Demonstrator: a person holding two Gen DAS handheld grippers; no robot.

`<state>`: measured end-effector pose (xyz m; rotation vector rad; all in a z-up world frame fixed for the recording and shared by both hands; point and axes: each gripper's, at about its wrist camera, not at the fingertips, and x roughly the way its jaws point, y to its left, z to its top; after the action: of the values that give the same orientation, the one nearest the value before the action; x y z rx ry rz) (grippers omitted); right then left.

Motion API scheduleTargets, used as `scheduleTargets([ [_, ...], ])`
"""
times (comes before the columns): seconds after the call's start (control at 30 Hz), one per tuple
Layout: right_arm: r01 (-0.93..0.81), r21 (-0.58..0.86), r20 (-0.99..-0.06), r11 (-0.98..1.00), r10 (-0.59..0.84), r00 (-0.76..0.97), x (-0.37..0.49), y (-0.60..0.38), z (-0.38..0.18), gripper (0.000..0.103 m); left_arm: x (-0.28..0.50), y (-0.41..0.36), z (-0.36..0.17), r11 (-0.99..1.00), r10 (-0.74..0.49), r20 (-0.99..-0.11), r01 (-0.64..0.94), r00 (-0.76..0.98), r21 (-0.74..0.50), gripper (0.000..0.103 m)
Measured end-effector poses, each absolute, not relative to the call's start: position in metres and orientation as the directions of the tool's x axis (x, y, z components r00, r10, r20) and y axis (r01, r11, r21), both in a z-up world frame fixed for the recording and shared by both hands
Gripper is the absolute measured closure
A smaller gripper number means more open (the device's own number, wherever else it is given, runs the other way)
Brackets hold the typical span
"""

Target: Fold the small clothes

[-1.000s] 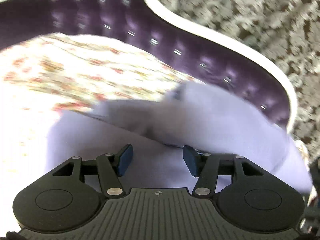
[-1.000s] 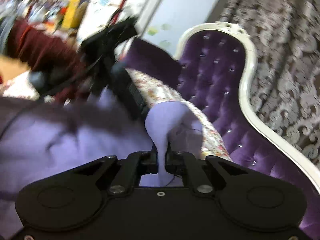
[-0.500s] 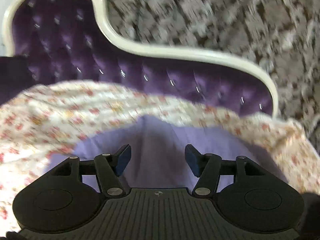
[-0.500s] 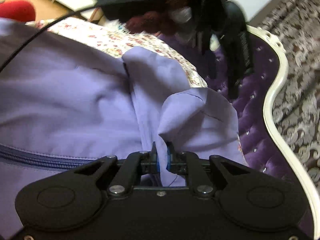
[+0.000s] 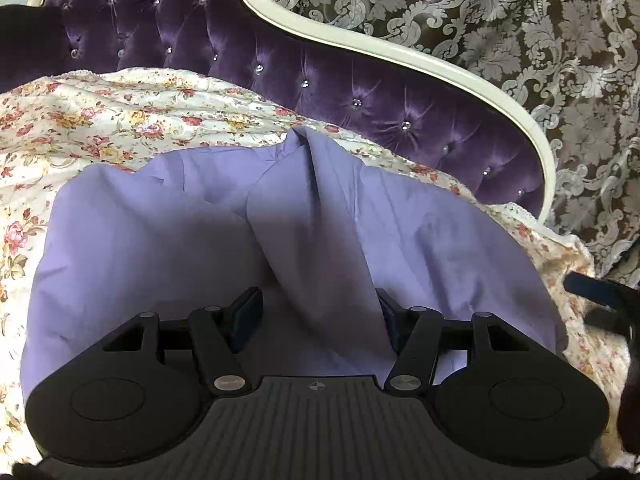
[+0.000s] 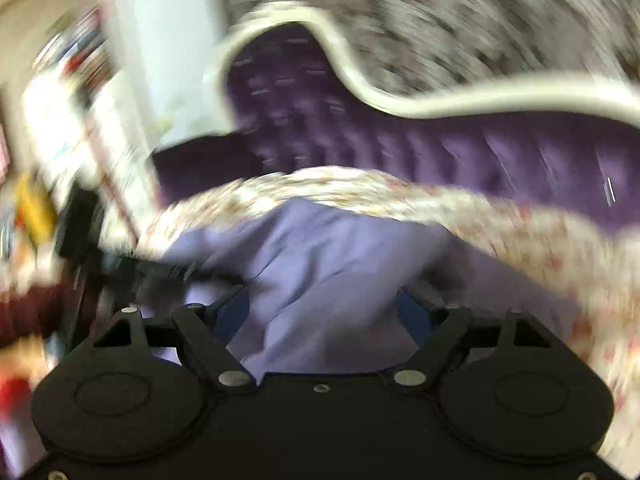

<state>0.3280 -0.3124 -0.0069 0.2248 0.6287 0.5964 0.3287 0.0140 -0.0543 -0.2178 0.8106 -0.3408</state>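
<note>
A lavender garment (image 5: 160,240) lies spread on a floral sheet (image 5: 120,120) over a purple tufted sofa (image 5: 280,72). A raised fold of it (image 5: 320,240) runs down between the fingers of my left gripper (image 5: 316,318), which stands half open; the fold leans on the right pad, and the left pad (image 5: 248,316) is clear of it. The right wrist view is blurred. There my right gripper (image 6: 324,314) is opening wide over the same garment (image 6: 320,264); cloth lies between the jaws, and the blue pads (image 6: 234,314) do not press it.
The sofa's cream-framed back (image 5: 440,60) curves behind the sheet, with damask wallpaper (image 5: 520,20) beyond. A dark gripper part (image 5: 596,292) shows at the right edge of the left view. A maroon sleeve (image 6: 24,312) and blurred clutter (image 6: 36,208) sit left in the right view.
My right gripper was pinching a lavender fold; its jaws now stand wide and the fold is let go. The view rolled. The garment settled with a ridge between my left fingers.
</note>
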Motion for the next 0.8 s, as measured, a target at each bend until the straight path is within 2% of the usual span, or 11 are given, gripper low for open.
scheduleTargets([
  [0.07, -0.355, 0.446, -0.537, 0.821, 0.564, 0.628, 0.347, -0.316, -0.015, 0.021, 0.329, 0.011, -0.054, 0.926, -0.371, -0.668, 0.209, 0.645, -0.313, 0.045],
  [0.23, -0.187, 0.469, -0.681, 0.863, 0.488, 0.546, 0.385, -0.302, -0.039, 0.022, 0.33, 0.012, -0.055, 0.924, -0.372, -0.661, 0.193, 0.652, -0.33, 0.045],
  [0.3, -0.12, 0.498, -0.709, 0.859, 0.483, 0.513, 0.395, -0.301, -0.047, 0.029, 0.33, 0.012, -0.055, 0.924, -0.371, -0.659, 0.188, 0.654, -0.334, 0.045],
  [0.33, -0.094, 0.521, -0.709, 0.848, 0.492, 0.506, 0.393, -0.302, -0.049, 0.053, 0.33, 0.012, -0.056, 0.924, -0.371, -0.659, 0.186, 0.655, -0.335, 0.045],
  [0.37, -0.081, 0.547, -0.699, 0.833, 0.508, 0.504, 0.395, -0.304, -0.05, 0.09, 0.33, 0.012, -0.056, 0.923, -0.372, -0.657, 0.183, 0.656, -0.339, 0.045],
  [0.5, -0.252, 0.555, -0.545, 0.792, 0.576, 0.61, 0.381, -0.306, -0.021, 0.089, 0.33, 0.014, -0.057, 0.917, -0.381, -0.648, 0.181, 0.659, -0.355, 0.045],
  [0.57, -0.277, 0.562, -0.505, 0.78, 0.588, 0.631, 0.376, -0.315, -0.021, 0.086, 0.329, 0.016, -0.058, 0.915, -0.386, -0.643, 0.185, 0.662, -0.358, 0.045],
  [0.6, -0.255, 0.564, -0.524, 0.786, 0.579, 0.625, 0.375, -0.32, -0.029, 0.085, 0.328, 0.017, -0.058, 0.915, -0.387, -0.64, 0.186, 0.664, -0.359, 0.045],
  [0.7, -0.147, 0.435, -0.679, 0.888, 0.431, 0.595, 0.377, -0.33, -0.064, 0.069, 0.326, 0.017, -0.058, 0.916, -0.386, -0.641, 0.196, 0.663, -0.349, 0.045],
  [0.73, -0.145, 0.419, -0.688, 0.896, 0.418, 0.594, 0.374, -0.334, -0.071, 0.066, 0.324, 0.017, -0.058, 0.918, -0.383, -0.644, 0.2, 0.662, -0.342, 0.045],
  [0.8, -0.143, 0.404, -0.679, 0.904, 0.401, 0.615, 0.364, -0.339, -0.07, 0.052, 0.322, 0.019, -0.056, 0.921, -0.379, -0.646, 0.203, 0.663, -0.332, 0.045],
])
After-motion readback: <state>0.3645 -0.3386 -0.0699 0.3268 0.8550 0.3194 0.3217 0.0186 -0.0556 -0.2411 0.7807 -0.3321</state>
